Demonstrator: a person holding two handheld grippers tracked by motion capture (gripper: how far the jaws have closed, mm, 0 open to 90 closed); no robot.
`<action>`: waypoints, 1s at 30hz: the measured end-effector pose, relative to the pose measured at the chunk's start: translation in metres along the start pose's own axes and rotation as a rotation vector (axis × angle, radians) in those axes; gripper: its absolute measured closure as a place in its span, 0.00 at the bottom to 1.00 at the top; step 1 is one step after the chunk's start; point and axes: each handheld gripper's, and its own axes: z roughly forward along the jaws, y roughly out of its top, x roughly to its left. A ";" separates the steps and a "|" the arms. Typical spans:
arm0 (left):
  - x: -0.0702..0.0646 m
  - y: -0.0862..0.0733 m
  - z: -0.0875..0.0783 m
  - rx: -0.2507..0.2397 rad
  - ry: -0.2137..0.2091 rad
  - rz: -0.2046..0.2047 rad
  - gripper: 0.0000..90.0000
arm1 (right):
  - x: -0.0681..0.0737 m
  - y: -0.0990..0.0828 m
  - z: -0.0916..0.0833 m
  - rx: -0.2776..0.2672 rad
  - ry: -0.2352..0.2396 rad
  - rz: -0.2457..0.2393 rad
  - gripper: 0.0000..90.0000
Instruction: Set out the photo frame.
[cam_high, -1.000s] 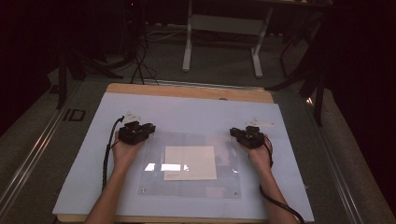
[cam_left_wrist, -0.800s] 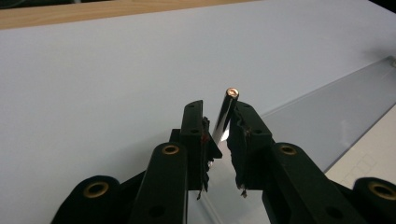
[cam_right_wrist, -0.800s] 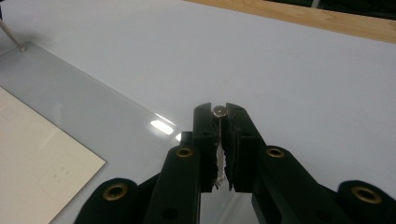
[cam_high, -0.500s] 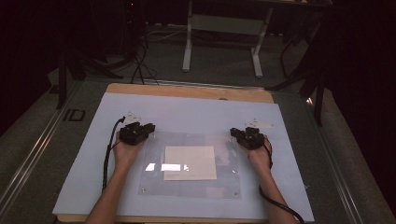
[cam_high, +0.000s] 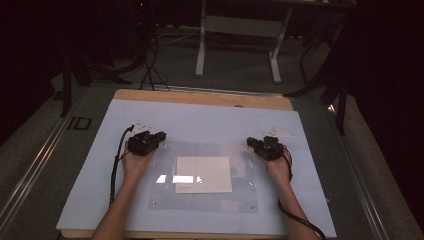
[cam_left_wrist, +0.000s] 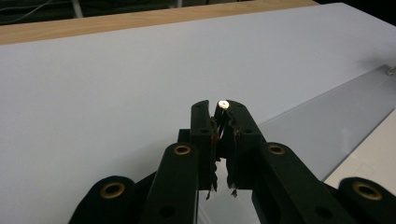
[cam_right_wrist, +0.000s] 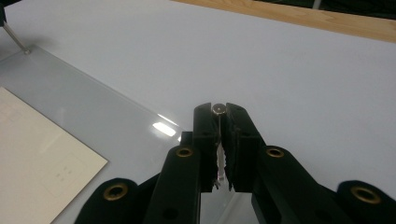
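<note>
A clear plastic sheet (cam_high: 165, 192) lies on the white mat (cam_high: 210, 120), with a cream paper (cam_high: 203, 174) under it. My left gripper (cam_high: 160, 135) is at the sheet's far left corner. Its jaws have just been closing, and in the left gripper view the left gripper (cam_left_wrist: 218, 108) is shut on a thin metal pin (cam_left_wrist: 223, 103) with a round head. My right gripper (cam_high: 250, 143) is at the far right corner. In the right gripper view the right gripper (cam_right_wrist: 218, 112) is shut on a second pin (cam_right_wrist: 218, 108) that stands upright between the pads.
The mat covers a wooden table (cam_high: 200, 97) whose far edge shows bare. Two small white labels (cam_high: 141, 123) lie on the mat behind the grippers. A desk frame (cam_high: 237, 30) stands on the dark floor beyond. Cables trail from both grippers toward the near edge.
</note>
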 end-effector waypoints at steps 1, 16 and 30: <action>0.000 0.000 0.000 0.000 -0.003 -0.005 0.92 | -0.001 0.000 0.000 0.001 0.004 0.007 0.93; 0.012 0.001 0.004 0.011 -0.080 -0.075 0.92 | -0.007 0.007 0.002 0.059 0.042 0.077 0.92; 0.032 0.015 0.018 0.093 -0.171 -0.190 0.92 | -0.022 0.023 0.013 0.156 0.096 0.195 0.92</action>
